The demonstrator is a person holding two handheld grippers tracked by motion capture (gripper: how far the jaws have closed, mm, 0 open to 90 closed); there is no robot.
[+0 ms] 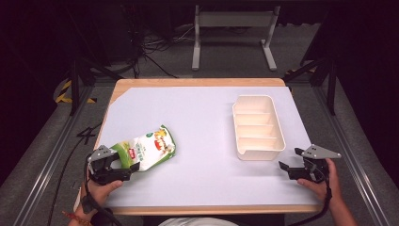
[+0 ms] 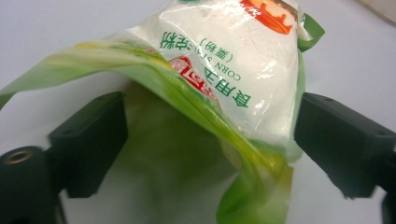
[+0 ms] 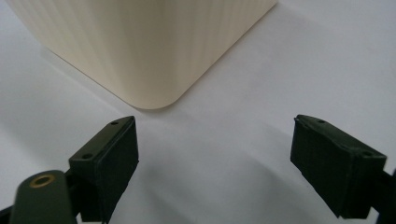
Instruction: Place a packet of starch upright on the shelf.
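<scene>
Left tool point(image 1: 123, 163) spread wide around the starch bag's point(image 1: 146, 148) near end, not clenched; right tool point(image 1: 289, 160) released, just beside the tray's point(image 1: 258, 153) corner, bare worktop point(image 1: 197, 117) between.

A green and white pouch point(image 1: 146, 148) lies on the white-covered tabletop point(image 1: 197, 117) at the near left, its near end between the spread jaws of the left tongs point(image 1: 124, 165). A cream divided tray point(image 1: 258, 127) sits right of centre. The right tongs point(image 1: 291, 160), jaws apart, rest just near of it.
</scene>
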